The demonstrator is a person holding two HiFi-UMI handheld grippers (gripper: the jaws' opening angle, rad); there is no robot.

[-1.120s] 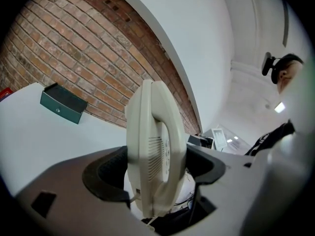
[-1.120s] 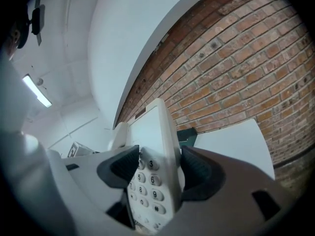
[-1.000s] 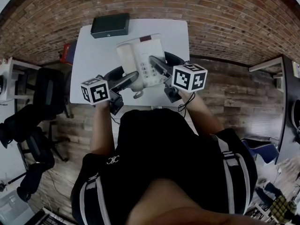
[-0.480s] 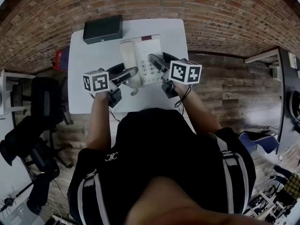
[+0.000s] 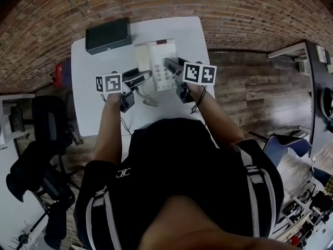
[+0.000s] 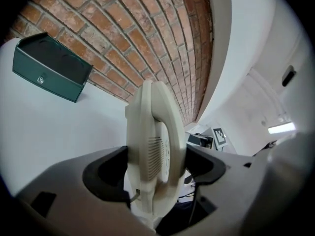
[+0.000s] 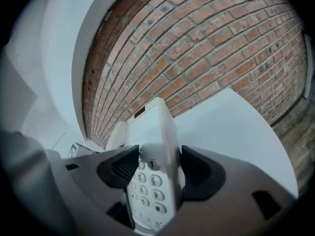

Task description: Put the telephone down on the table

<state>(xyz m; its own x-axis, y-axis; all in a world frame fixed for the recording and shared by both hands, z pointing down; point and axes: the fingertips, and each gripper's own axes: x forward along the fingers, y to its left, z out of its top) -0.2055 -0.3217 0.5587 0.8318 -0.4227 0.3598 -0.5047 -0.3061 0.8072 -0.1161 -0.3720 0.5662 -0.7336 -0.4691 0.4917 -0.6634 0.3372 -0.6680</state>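
A cream push-button telephone [image 5: 156, 62] hangs over the white table [image 5: 96, 69], gripped from both sides. My left gripper [image 5: 144, 77] is shut on its handset side; in the left gripper view the telephone [image 6: 155, 146] shows edge-on between the jaws of that gripper [image 6: 155, 170]. My right gripper [image 5: 170, 65] is shut on the keypad side, and in the right gripper view the telephone's [image 7: 153, 127] number keys sit between the jaws of that gripper [image 7: 153, 173]. Whether its base touches the table is hidden.
A dark green box [image 5: 108, 35] [image 6: 51, 65] lies at the table's far left corner. A red object [image 5: 60, 72] and black office chairs [image 5: 47, 119] stand left of the table. A brick surface [image 7: 206, 48] runs behind the table's far edge.
The telephone and both grippers have drawn away from the head camera and look smaller over the table. Both grips on the telephone stay the same.
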